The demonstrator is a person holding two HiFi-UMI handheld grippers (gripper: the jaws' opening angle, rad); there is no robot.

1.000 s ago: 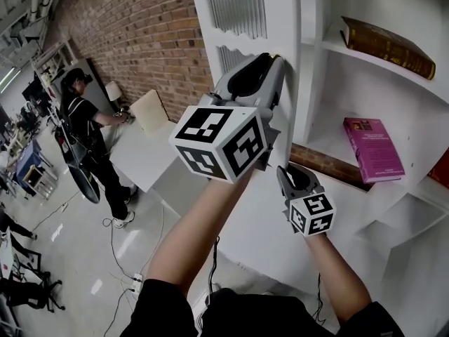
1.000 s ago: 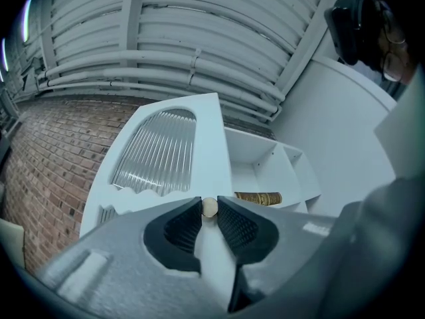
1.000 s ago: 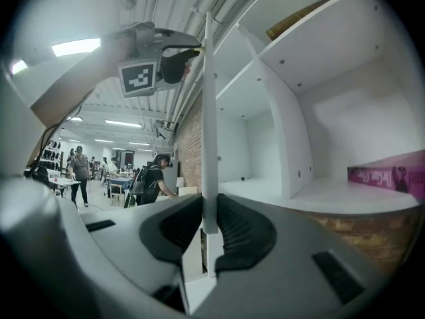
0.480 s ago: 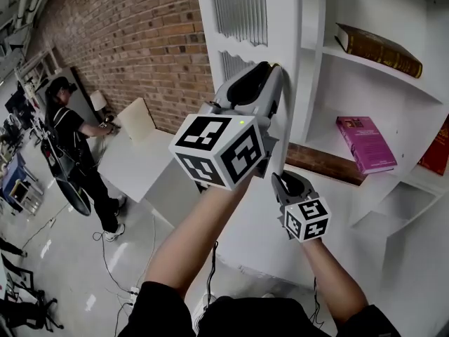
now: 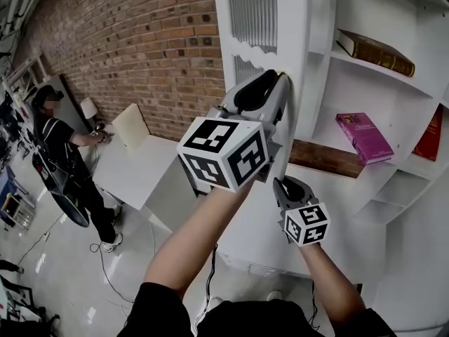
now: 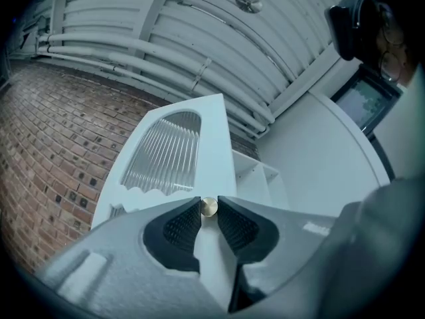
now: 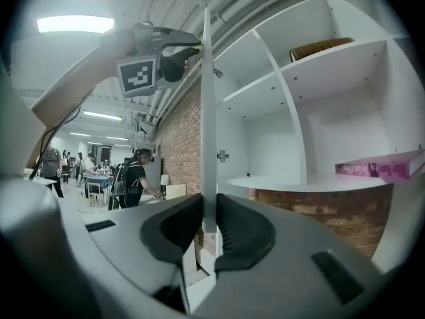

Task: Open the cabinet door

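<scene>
White door (image 5: 293, 27): one; books (image 5: 363, 137): three

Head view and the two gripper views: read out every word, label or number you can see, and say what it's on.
No text can be read in any view.
Pink book: cover print too blurred to read.
Brown book: any title too small to read.
Red book: nothing legible.
Large marker cube and small marker cube: black-and-white square patterns only, no letters or numbers.
</scene>
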